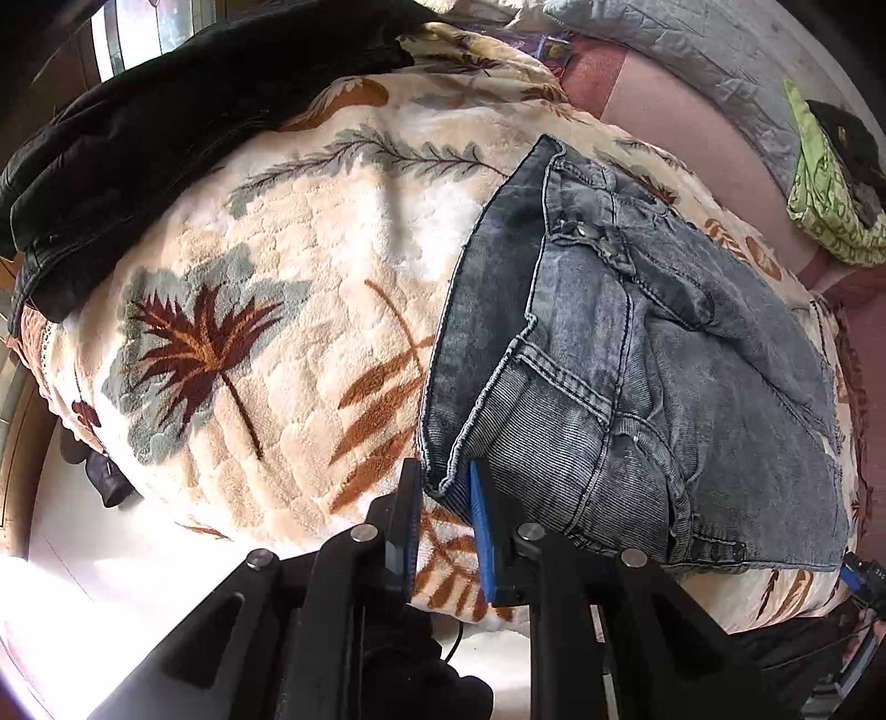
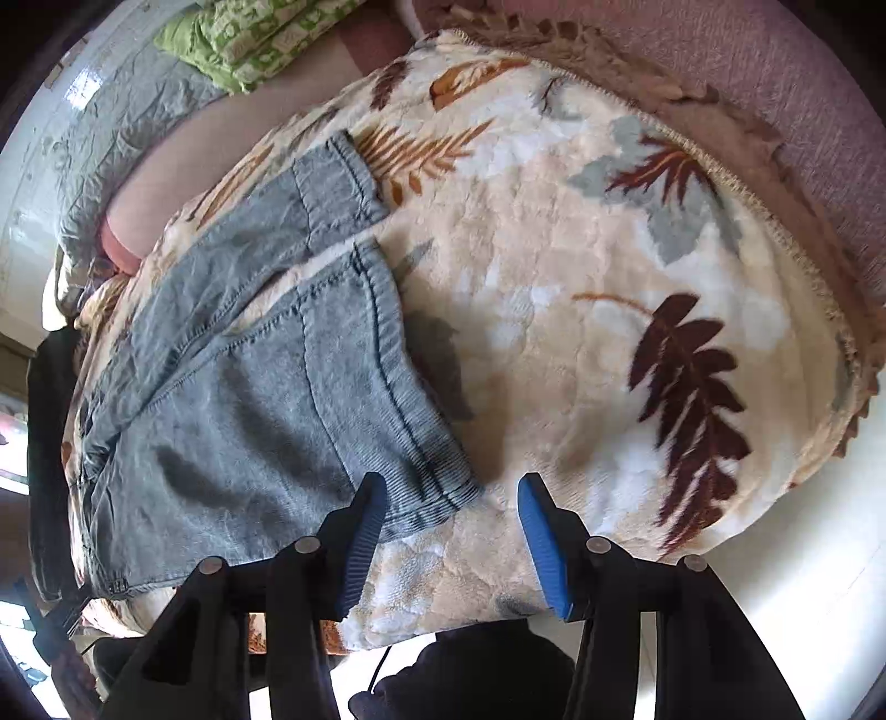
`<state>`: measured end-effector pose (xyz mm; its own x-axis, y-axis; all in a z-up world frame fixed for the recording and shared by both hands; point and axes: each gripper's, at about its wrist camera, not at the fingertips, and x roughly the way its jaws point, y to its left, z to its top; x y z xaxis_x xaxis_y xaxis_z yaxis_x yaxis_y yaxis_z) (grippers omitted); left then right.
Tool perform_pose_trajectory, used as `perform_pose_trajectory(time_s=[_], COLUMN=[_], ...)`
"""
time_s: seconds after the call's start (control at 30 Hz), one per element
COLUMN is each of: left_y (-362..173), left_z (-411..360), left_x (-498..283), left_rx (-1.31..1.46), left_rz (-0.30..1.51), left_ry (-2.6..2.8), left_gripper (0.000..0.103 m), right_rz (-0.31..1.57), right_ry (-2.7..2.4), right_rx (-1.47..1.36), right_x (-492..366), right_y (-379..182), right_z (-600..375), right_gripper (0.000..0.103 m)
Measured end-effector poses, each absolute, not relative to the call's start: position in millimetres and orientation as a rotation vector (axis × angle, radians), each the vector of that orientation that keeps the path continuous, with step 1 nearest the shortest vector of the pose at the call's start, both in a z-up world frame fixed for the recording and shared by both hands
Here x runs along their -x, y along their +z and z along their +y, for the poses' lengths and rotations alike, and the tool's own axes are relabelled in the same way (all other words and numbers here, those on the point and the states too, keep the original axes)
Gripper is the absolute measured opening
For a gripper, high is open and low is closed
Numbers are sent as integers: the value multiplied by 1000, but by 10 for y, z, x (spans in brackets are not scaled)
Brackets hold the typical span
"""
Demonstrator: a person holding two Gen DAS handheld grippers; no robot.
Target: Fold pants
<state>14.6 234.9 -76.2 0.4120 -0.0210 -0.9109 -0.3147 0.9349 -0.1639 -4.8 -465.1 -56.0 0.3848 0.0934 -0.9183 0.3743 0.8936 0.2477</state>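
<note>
Lying flat on blanket [image 1: 310,232]: folded jeans [image 1: 637,360].

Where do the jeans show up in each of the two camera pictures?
Left wrist view: the jeans fill the right half, waistband corner at the left gripper.
Right wrist view: the jeans lie on the left, a leg hem by the right gripper.
Shared landmark: the leaf-print blanket under them; the green cloth also appears in both.
</note>
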Motion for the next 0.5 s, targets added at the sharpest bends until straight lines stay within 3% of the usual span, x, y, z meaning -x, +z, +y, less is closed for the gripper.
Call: perform_pose_trajectory(time_s=[0.1, 0.17, 0.3, 0.4, 0.5], left_y=[-494, -309, -109, -341, -807], left_z=[2349, 2280, 1924, 1652, 1571], left_x=[-131, -141, -206, -350, -499], left_rx=[308, 304, 258, 187, 152], left_rz=[1054, 994, 911, 968, 1129], left_ry=[210, 190, 82, 52, 93], left_gripper=[31, 45, 60, 62, 62], right_rz=[1051, 1020, 1098, 1178, 1112], right_ry=[-190, -71, 72, -27, -23], right_rx=[-487, -569, -637, -719, -740], right_x=[72, 17, -283, -405, -347], right_y=[-227, -142, -490, -957, -690], right_z=[-4708, -4631, -4428, -4644, -4632], right_gripper=[54, 64, 66, 59, 60])
